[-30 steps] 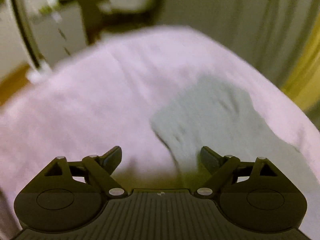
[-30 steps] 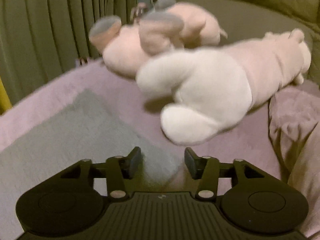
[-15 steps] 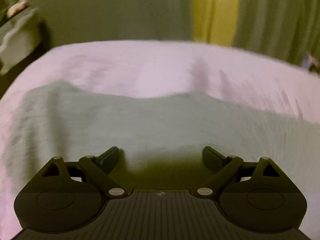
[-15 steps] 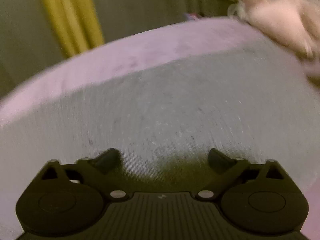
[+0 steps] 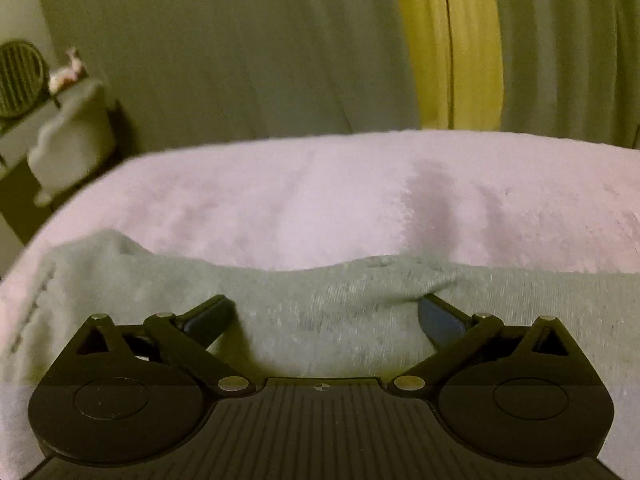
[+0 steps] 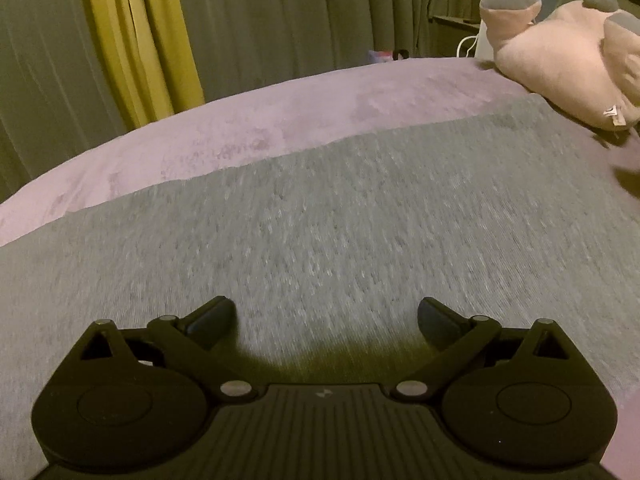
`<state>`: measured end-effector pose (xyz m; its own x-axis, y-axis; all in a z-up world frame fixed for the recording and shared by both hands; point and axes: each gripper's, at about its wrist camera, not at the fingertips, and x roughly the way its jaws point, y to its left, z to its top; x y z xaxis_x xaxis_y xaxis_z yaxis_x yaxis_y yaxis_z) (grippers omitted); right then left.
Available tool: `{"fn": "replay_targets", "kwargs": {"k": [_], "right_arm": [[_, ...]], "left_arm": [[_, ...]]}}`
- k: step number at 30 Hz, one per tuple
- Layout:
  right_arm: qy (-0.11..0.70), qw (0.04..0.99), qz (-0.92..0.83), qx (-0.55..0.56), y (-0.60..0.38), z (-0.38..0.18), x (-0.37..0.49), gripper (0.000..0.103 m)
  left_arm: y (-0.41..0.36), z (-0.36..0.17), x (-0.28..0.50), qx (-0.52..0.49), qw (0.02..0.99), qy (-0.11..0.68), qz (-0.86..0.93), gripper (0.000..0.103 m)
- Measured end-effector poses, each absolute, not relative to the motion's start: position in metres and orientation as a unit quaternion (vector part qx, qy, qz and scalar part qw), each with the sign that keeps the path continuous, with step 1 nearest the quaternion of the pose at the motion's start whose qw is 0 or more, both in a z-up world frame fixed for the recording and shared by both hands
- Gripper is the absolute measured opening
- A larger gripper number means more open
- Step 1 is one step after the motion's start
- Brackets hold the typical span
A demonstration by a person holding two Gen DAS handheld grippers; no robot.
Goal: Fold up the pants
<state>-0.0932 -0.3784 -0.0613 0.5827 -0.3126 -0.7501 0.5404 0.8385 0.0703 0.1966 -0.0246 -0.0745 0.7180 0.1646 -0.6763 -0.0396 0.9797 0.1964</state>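
Grey knit pants (image 5: 320, 304) lie flat on a pink bed cover (image 5: 320, 200). In the left wrist view my left gripper (image 5: 326, 314) is open, low over the pants near their far edge, which is rumpled by the right finger. In the right wrist view the pants (image 6: 340, 220) spread wide and smooth across the bed. My right gripper (image 6: 326, 316) is open and empty, just above the fabric.
A pink plush toy (image 6: 560, 60) lies at the far right of the bed. Grey and yellow curtains (image 5: 448, 40) hang behind the bed. A fan (image 5: 18, 76) and a white cloth (image 5: 72, 136) sit on furniture to the left.
Both grippers swung round from the sides to face the curtains and came down closer to the pants. The right gripper opened wider. The plush toys slid to the right edge of view.
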Motion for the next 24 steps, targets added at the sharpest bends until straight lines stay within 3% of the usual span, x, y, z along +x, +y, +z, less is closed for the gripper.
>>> {"fn": "replay_targets", "kwargs": {"k": [10,15,18,24], "right_arm": [[0.385,0.878,-0.245,0.145,-0.383,-0.064,-0.091,0.099],[0.380,0.880,-0.247,0.142,-0.382,-0.065,-0.090,0.099],[0.377,0.881,-0.251,0.135,-0.380,-0.064,-0.091,0.099],[0.360,0.892,-0.244,0.122,-0.348,-0.039,-0.085,0.096]], "left_arm": [[0.021,-0.035,0.165,0.103,0.940,0.310,0.097,0.103],[0.088,-0.060,0.179,0.105,0.876,0.349,0.317,0.103],[0.107,-0.054,0.172,0.028,0.876,0.359,0.320,0.103],[0.106,-0.033,0.152,-0.001,0.885,0.331,0.328,0.103]]}}
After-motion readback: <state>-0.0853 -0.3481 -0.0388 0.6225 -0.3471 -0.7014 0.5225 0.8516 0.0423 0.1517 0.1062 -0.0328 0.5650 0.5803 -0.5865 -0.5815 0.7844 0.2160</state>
